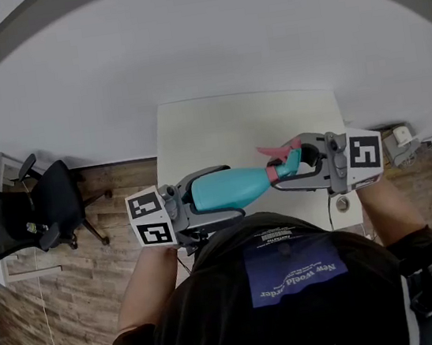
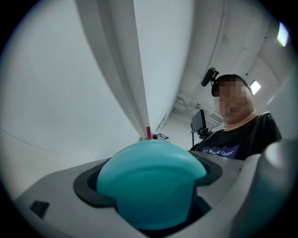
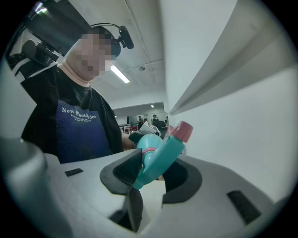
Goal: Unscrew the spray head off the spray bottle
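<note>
My left gripper [image 1: 203,197] is clamped on the body of the teal spray bottle [image 1: 232,187], and my right gripper [image 1: 299,165] pinches the spray head [image 1: 283,163]. I hold the bottle level, over the near edge of the white table [image 1: 225,126].

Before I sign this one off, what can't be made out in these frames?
- Left gripper view: the spray bottle base fills the jaws and hides everything beyond it.
- Head view: the right gripper covers the spray head collar, so how far it is loosened is unclear.
- Head view: the small round item on the table is too small to identify.
</note>
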Tool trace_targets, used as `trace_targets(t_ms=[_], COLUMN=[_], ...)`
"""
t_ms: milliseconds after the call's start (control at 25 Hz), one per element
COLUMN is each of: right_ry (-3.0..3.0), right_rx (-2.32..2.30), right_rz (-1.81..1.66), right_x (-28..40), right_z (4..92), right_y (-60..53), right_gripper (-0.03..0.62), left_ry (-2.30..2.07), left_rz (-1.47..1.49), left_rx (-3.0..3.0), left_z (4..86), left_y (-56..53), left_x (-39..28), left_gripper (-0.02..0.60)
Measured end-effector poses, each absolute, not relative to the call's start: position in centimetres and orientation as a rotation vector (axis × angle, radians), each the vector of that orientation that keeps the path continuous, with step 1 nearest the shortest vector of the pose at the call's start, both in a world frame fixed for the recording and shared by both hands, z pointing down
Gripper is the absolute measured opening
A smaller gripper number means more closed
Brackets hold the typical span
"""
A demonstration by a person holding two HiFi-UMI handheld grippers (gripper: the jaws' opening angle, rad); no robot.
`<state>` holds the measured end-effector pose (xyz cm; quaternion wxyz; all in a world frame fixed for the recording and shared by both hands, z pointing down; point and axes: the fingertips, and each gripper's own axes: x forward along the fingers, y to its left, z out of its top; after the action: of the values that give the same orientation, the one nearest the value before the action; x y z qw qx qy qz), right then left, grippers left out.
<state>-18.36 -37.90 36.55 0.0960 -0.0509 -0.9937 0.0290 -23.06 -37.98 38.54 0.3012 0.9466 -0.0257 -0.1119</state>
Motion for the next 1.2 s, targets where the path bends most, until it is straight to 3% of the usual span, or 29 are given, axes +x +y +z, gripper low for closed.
trace_targets(t_ms=[280, 440, 520, 880, 1200], right_ry=[-2.635, -2.673, -2.714, -2.913, -3.096], right_rx=[-0.161, -0.094, -0.053, -0.13, -0.192], right_rz=[-0.543, -0.586, -0.509, 0.001, 0.689], right_x=[-18.1, -18.3, -18.1, -16.7, -13.2], right_z=[38.7, 37.9, 37.5, 36.5, 36.8], right_y=[-36.8, -37.3, -37.9, -38.4, -40.9], right_gripper=[0.123, 0.124, 0.126, 0.263, 0.29], left_ry=[0.022, -0.002, -0.019, -0.171, -0.294], left_rz=[-0.398, -0.444, -0.46, -0.382, -0.206], left_rx=[2.153, 2.204, 2.282, 2.664, 3.027], left_z=[40.3, 39.5, 38.8, 38.2, 37.5], left_y=[-38.4, -38.8, -38.8, -38.7, -38.1], left_x=[-23.0, -23.4, -23.7, -25.0, -24.8], left_gripper=[0.488, 0.488, 0.488, 0.488, 0.489])
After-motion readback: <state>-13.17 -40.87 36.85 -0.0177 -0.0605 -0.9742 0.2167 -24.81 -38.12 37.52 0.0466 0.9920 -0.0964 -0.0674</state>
